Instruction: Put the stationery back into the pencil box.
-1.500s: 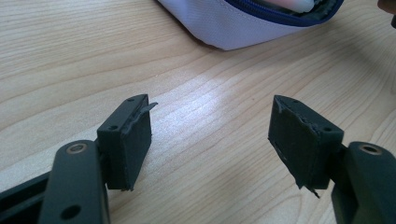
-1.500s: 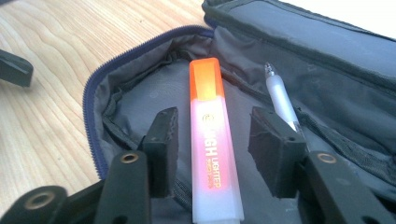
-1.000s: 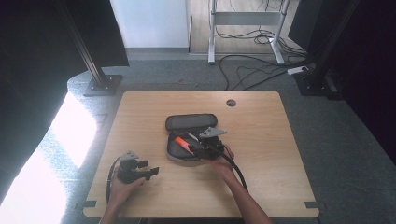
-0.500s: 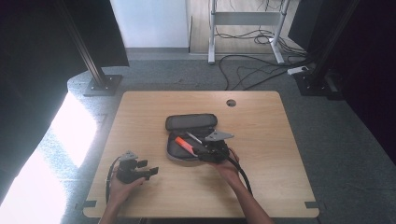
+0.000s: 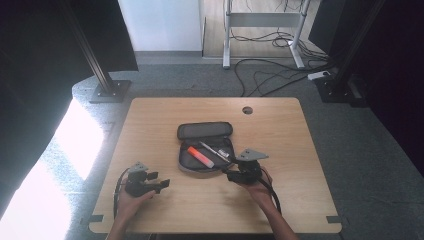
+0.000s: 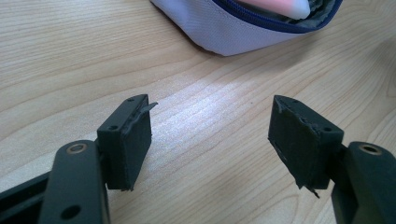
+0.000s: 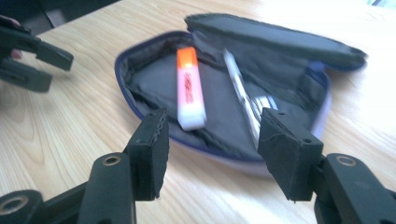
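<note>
An open dark pencil case (image 5: 186, 161) lies at the table's middle, its lid (image 5: 204, 131) folded back. Inside it lie an orange highlighter (image 5: 200, 156) and a silver pen (image 5: 215, 151). My right gripper (image 5: 230, 174) sits just off the case's near right corner, jaws open and empty. In the right gripper view the highlighter (image 7: 189, 88) and the pen (image 7: 243, 93) lie in the case (image 7: 149, 79) beyond my right gripper (image 7: 212, 135). My left gripper (image 5: 162, 181) rests near the front left, open. In the left gripper view my left gripper (image 6: 210, 135) faces bare wood, with the case's edge (image 6: 224, 28) ahead.
The wooden table (image 5: 150, 120) has a round cable hole (image 5: 247, 110) at the far right. Black stand feet (image 5: 110, 90) and floor cables (image 5: 270, 70) lie beyond the far edge. A cable trails from each gripper toward the front edge.
My right gripper has drawn back from over the case toward the near right. The left gripper has stayed where it was.
</note>
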Demonstrator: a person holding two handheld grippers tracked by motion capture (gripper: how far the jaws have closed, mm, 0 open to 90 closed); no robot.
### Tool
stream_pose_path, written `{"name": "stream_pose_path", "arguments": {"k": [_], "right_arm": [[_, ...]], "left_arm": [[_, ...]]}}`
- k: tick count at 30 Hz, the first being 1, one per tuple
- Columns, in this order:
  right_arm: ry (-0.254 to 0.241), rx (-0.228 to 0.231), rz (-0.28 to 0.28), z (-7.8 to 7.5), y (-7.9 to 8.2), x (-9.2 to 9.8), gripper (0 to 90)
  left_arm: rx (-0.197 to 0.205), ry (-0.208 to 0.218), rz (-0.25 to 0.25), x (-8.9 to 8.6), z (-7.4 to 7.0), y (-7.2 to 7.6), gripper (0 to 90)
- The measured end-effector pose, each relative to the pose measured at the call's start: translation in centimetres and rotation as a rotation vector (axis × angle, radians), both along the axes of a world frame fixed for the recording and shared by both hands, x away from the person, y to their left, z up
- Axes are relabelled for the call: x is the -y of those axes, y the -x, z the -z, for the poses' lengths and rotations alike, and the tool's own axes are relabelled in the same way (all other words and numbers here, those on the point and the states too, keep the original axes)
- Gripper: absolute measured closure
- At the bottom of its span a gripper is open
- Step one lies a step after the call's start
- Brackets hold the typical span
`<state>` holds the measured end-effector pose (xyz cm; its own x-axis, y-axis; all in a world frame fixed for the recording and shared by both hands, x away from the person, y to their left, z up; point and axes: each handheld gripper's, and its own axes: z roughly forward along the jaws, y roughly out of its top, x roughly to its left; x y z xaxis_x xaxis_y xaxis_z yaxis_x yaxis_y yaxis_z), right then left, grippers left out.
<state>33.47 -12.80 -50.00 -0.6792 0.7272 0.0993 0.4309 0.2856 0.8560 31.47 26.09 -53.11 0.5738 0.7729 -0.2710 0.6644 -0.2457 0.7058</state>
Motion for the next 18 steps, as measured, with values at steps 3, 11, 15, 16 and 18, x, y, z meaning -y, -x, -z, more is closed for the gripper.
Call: {"name": "stream_pose_path", "arguments": {"k": [3, 11, 15, 16, 18], "right_arm": [[0.001, -0.002, 0.015, 0.4, 0.6, 1.1, 42.1], [0.013, -0.022, 0.070, 2.0, 2.4, 4.6, 41.7], [0.015, -0.036, 0.100, 2.7, 3.0, 6.1, 41.7], [0.014, -0.039, 0.106, 2.8, 3.1, 6.4, 41.7], [0.021, -0.043, 0.116, 3.1, 3.3, 6.9, 41.7]], "left_arm": [[-0.002, -0.004, 0.000, 0.0, 0.1, 0.0, 30.5], [-0.006, -0.010, -0.001, 0.1, 0.2, 0.0, 30.5], [-0.010, -0.015, -0.002, 0.1, 0.4, -0.1, 30.5], [-0.010, -0.017, -0.001, 0.2, 0.4, -0.1, 30.5], [-0.014, -0.021, 0.002, 0.2, 0.5, -0.1, 30.4]]}}
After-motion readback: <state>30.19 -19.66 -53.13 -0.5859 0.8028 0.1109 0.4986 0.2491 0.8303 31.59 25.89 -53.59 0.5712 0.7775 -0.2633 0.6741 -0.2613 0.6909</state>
